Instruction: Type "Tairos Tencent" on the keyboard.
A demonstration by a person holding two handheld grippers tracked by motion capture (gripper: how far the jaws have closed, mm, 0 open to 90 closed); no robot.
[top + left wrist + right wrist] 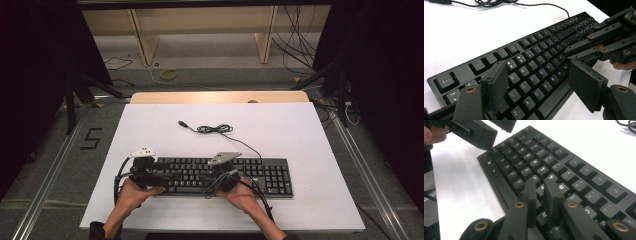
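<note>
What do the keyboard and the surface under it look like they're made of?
The keyboard looks like black matte plastic: moulded keycaps with printed white legends and faint sheen. The table cover looks like a smooth white matte board or laminate, flat and without texture; which of these it is can't be told.

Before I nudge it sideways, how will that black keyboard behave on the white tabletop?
The keyboard looks rigid and lies flat, so it will likely slide whole and won't tip. Its cable lies slack, so probably little drag. The keys may depress if pushed from above.

I saw a white table (310, 200) carrying a black keyboard (270, 175), its cable (215, 129) coiled behind, apparently ending in a loose plug.
</note>
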